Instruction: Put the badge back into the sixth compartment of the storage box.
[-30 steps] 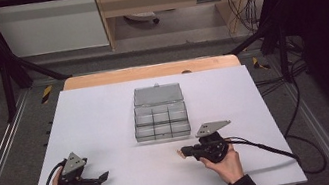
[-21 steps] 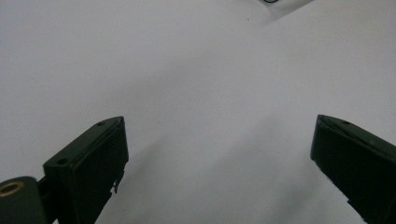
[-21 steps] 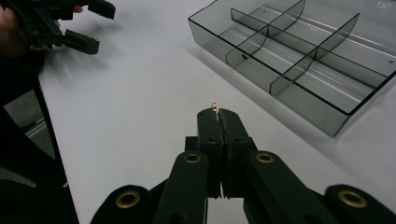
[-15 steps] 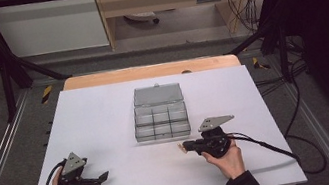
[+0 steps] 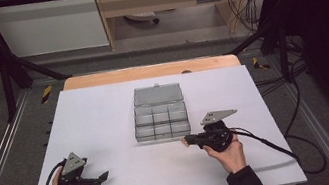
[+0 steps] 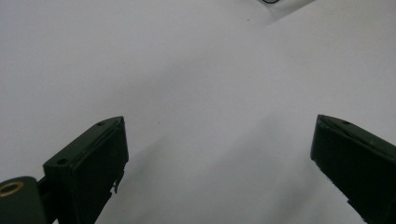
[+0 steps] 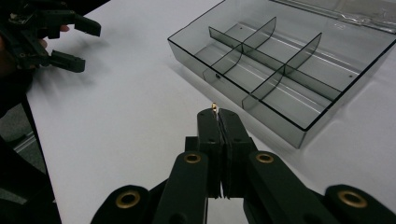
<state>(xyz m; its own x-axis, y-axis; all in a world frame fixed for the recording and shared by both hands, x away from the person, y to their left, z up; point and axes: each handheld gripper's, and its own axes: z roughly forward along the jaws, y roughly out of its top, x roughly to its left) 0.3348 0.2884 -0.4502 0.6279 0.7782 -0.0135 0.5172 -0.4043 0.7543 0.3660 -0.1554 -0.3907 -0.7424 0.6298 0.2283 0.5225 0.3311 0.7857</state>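
Observation:
A clear grey compartment box [image 5: 161,121] lies in the middle of the white table with its lid folded back. In the right gripper view the box [image 7: 280,70] has several empty cells. My right gripper [image 5: 187,141] hovers just in front of the box's near right corner. Its jaws are pressed together [image 7: 218,114] on a tiny gold-coloured part [image 7: 214,106] that peeks out at the tips. My left gripper [image 5: 101,180] rests at the near left of the table. It is open [image 6: 217,140], with bare table between its fingers.
The white table [image 5: 106,122] has open surface all around the box. A wooden strip [image 5: 149,71] runs along the far edge. The right gripper's cable [image 5: 267,143] trails off to the right. The left gripper [image 7: 81,44] shows far off in the right gripper view.
My right gripper has crept slightly up and toward the box, still pinching the gold-coloured part. The left hand and gripper have stayed where they were.

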